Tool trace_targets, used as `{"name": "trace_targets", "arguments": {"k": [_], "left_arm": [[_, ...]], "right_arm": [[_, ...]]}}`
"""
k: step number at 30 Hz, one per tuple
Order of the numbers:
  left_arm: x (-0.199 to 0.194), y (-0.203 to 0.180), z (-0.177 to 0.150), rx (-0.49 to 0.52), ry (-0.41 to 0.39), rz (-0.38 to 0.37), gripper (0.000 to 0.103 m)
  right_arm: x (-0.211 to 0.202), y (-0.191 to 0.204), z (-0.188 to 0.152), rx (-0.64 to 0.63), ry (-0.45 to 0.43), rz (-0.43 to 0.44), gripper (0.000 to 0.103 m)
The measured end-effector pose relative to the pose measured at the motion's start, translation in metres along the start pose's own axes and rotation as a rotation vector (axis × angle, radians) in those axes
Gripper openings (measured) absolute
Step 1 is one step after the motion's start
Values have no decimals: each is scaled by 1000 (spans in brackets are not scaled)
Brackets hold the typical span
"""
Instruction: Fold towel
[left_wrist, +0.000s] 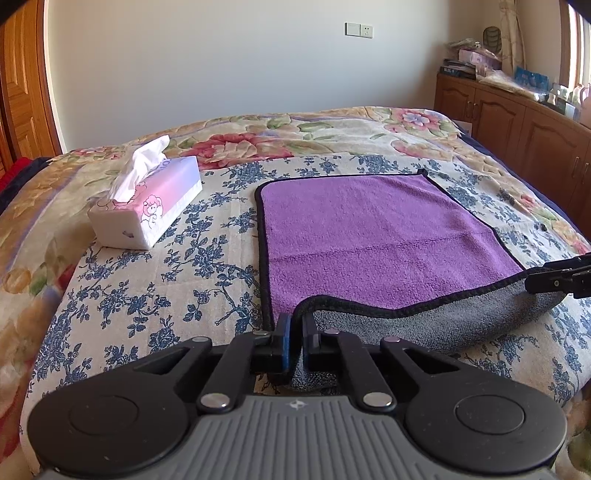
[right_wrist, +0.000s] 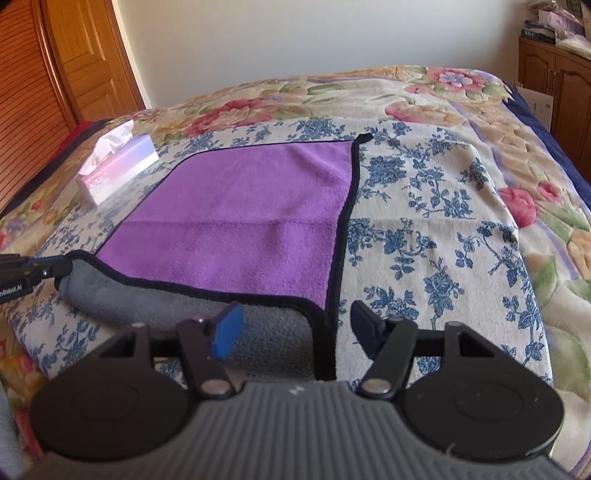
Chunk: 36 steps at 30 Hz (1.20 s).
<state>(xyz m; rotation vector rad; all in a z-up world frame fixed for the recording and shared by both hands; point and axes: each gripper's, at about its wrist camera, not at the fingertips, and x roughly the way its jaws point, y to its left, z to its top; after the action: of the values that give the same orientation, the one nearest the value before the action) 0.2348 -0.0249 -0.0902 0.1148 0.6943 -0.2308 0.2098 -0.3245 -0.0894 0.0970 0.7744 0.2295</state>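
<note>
A purple towel (left_wrist: 373, 236) with a black hem and grey underside lies flat on the bed; it also shows in the right wrist view (right_wrist: 240, 221). Its near edge is turned up, showing the grey side (left_wrist: 424, 328). My left gripper (left_wrist: 295, 332) is shut on the towel's near left corner. My right gripper (right_wrist: 295, 325) is open, its jaws astride the near right corner (right_wrist: 317, 325), which lies between them. The right gripper shows at the right edge of the left wrist view (left_wrist: 554, 277). The left gripper shows at the left edge of the right wrist view (right_wrist: 33, 273).
A pink and white tissue box (left_wrist: 147, 206) stands on the bed left of the towel. The bed carries a blue-flowered cloth (left_wrist: 155, 295) over a floral blanket (right_wrist: 517, 166). Wooden cabinets (left_wrist: 517, 122) stand at the right, a wooden door (right_wrist: 74, 66) at the left.
</note>
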Motion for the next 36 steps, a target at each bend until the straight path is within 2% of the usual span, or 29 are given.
{"name": "trace_targets", "arguments": {"k": [3, 7, 9, 11, 15, 21, 25, 26, 29, 30, 36], "left_arm": [[1, 0, -1, 3, 8, 2, 7], [3, 2, -1, 0, 12, 2, 9], [4, 4, 0, -3, 11, 2, 10], [4, 5, 0, -5, 12, 2, 13], [4, 7, 0, -20, 12, -4, 32], [4, 6, 1, -16, 8, -23, 33], [6, 6, 0, -16, 14, -28, 33], [6, 6, 0, -15, 15, -28, 33], [7, 5, -1, -12, 17, -28, 30], [7, 6, -1, -12, 18, -28, 29], [8, 5, -3, -7, 25, -26, 27]], "right_arm": [[2, -2, 0, 7, 14, 8, 52], [4, -5, 0, 10, 35, 11, 48], [4, -5, 0, 11, 38, 14, 42], [3, -6, 0, 10, 39, 11, 40], [2, -8, 0, 12, 43, 7, 33], [1, -12, 0, 21, 46, 8, 26], [0, -13, 1, 22, 51, 4, 27], [0, -13, 1, 23, 51, 4, 30], [-2, -15, 1, 28, 53, -2, 52], [-3, -16, 2, 35, 51, 9, 56], [-6, -12, 2, 22, 65, 47, 56]]}}
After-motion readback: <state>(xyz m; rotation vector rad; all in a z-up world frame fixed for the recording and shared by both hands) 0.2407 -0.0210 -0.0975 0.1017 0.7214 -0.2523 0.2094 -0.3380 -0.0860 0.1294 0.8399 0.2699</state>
